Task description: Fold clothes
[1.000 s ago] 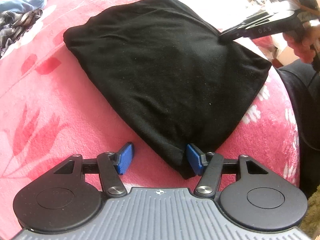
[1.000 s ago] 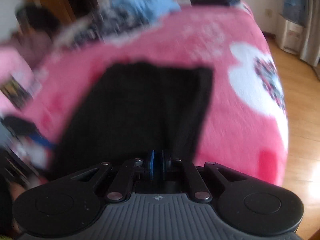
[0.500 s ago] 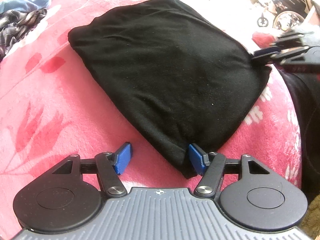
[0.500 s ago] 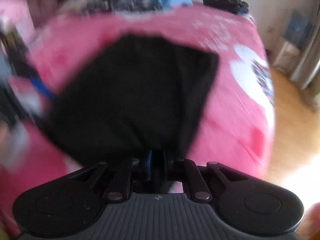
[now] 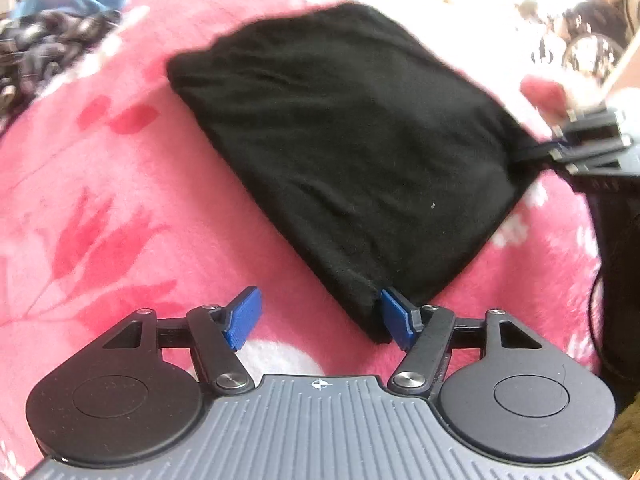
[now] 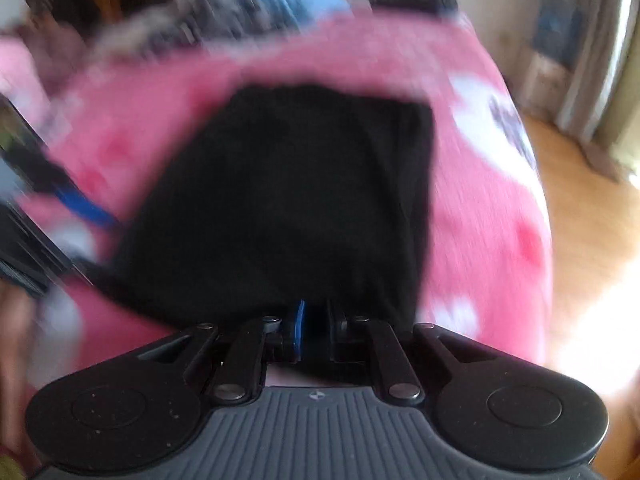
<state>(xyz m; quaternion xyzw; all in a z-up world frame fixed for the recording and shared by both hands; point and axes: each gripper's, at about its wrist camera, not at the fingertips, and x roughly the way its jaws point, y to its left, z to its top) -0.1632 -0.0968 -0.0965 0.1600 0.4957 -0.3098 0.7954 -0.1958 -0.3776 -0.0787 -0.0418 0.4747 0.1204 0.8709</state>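
A folded black garment (image 5: 360, 152) lies on the pink flowered blanket (image 5: 100, 200). My left gripper (image 5: 318, 316) stands over its near corner, jaws opening. The corner rests against the right blue pad (image 5: 394, 320), and the left pad is clear of it, so nothing is pinched. In the left wrist view my right gripper (image 5: 536, 152) is shut on the garment's right corner. The right wrist view is blurred. There the black garment (image 6: 288, 200) runs into the nearly closed right gripper (image 6: 314, 320), and the left gripper's blue pad (image 6: 84, 208) shows at the far left.
A heap of blue and plaid clothes (image 5: 60, 12) lies at the blanket's far end. The bed drops off to a wooden floor (image 6: 592, 208) on the right. A person's dark clothing (image 5: 620, 280) stands close by the bed's edge.
The right gripper has slid along the garment's far edge toward its right corner, still pinching the cloth. The left gripper's jaws stand slightly wider, and the garment has shifted a little.
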